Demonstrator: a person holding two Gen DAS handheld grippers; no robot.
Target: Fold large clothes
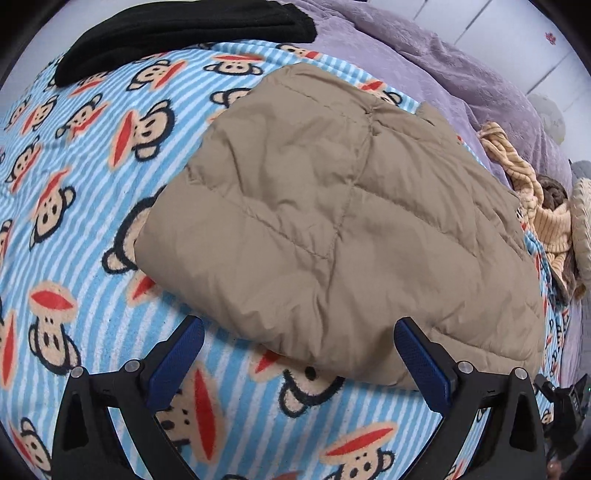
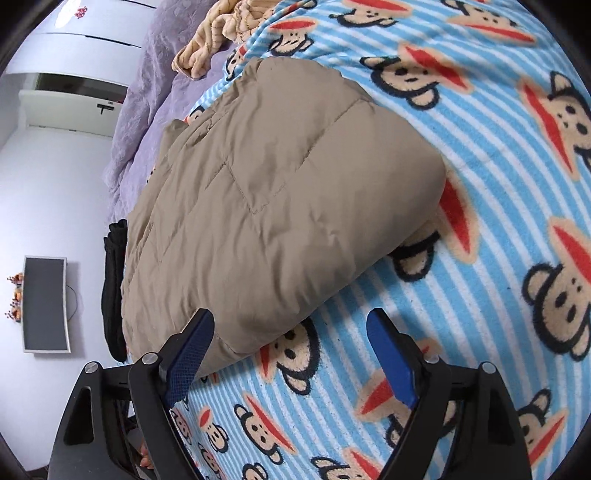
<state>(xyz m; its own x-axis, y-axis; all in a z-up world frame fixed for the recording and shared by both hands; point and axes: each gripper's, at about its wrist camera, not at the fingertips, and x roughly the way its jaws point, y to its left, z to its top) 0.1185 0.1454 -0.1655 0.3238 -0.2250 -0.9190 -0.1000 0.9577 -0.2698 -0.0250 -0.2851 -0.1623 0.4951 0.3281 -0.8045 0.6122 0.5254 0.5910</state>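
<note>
Bed surface: a blue-striped fleece blanket [image 1: 92, 206] printed with monkey faces covers the work area, giving a broad soft bed to fold on; a lilac bedspread [image 1: 461, 74] lies along its far side. The task's thing, a tan quilted jacket [image 1: 332, 214], sits about mid-blanket, already doubled into a thick, roughly rectangular bundle with rounded folded edges, its stitched panels facing up. It lies flat and unsupported, nothing pinning it, which suits a puffy garment that holds a fold by its own weight. Judgement: the fold looks largely done, perhaps one more halving or a tidy-up left. A black garment [image 1: 177, 33] rests at the blanket's far edge, apart from the jacket, seemingly set aside. A yellow striped knit [image 1: 517, 173] is bunched beside the jacket's far side near the bedspread, likely waiting its turn. Left gripper [image 1: 299, 354]: claw released, jaws spread wide, empty, hovering just off the jacket's near edge; one pad overlaps the hem in view, though contact cannot be confirmed. Right gripper [image 2: 291, 343]: likewise released and empty, its left finger [image 2: 192, 350] just at the jacket's near corner, the other over bare blanket. Both look poised to take the near edge. A dark screen [image 2: 46, 302] shows on the pale surface beyond the bed.
</note>
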